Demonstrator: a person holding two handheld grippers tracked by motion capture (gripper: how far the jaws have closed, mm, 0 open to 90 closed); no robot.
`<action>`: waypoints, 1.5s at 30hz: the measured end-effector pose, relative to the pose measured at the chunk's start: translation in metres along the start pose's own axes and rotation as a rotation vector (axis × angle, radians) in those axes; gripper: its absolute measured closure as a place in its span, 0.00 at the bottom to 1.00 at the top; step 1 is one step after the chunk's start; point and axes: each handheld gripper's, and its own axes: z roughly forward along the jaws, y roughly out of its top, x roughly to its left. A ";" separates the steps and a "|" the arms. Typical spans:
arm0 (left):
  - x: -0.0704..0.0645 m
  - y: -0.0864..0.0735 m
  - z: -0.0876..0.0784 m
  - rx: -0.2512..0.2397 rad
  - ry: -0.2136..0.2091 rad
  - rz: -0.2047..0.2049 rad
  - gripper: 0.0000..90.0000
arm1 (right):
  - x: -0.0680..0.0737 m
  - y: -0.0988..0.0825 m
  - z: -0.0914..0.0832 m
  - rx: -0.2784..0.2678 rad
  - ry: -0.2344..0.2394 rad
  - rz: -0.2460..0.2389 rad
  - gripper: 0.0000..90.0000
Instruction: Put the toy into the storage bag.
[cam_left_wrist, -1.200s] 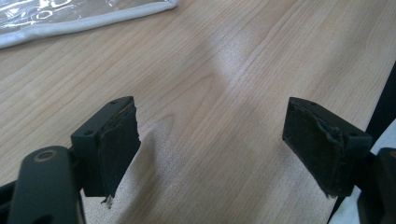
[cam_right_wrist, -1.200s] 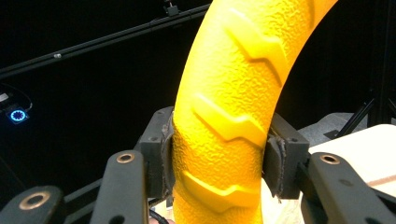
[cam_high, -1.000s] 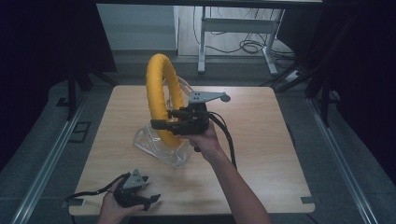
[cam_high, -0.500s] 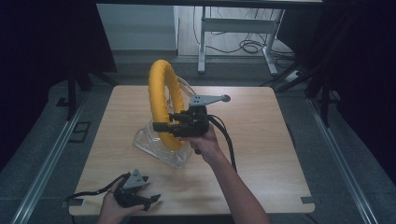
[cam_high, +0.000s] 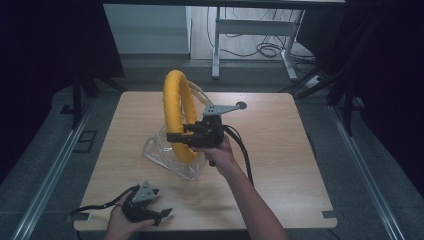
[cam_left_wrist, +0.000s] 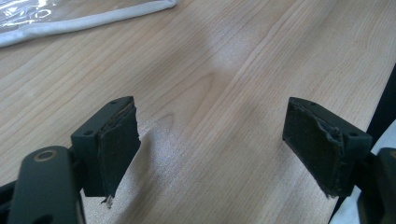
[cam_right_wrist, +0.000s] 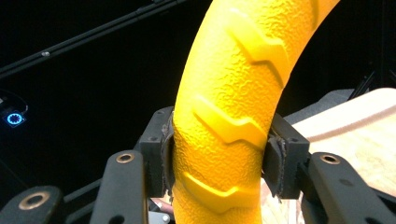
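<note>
At the near left corner of the pale wooden table, the left gripper is rested low in the person's left hand, its jaws spread wide with nothing between them — in the left gripper view only bare wood grain is seen between the worn black pads, and the white-edged rim of the clear plastic bag is glimpsed at the top. No change is seen here compared with a second ago.

Toward the middle, the clear plastic bag is seen crumpled on the table, with the lower arc of the yellow ribbed rubber ring standing upright inside its mouth. Just right of it, the right gripper is clamped on the ring's near side; in the right gripper view the yellow ring is pinched firmly between both pads.

Over the last second the ring is judged to have been lifted and tipped very slightly (the shift is small, and the bag is barely disturbed). The extraction is thus taken as only just begun — the ring is not yet clear of the bag, and the plastic may be dragged up with it unless it is held down by the idle left gripper.
</note>
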 end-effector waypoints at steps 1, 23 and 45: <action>0.000 0.000 0.000 0.001 0.000 0.001 0.20 | -0.004 -0.003 0.001 0.004 -0.002 0.010 0.57; 0.000 0.000 0.000 0.004 0.000 0.002 0.20 | -0.009 -0.016 0.003 0.056 -0.154 -0.068 0.40; 0.001 0.001 -0.002 -0.007 0.007 -0.004 0.20 | 0.014 -0.040 -0.054 0.079 -0.315 -0.152 0.29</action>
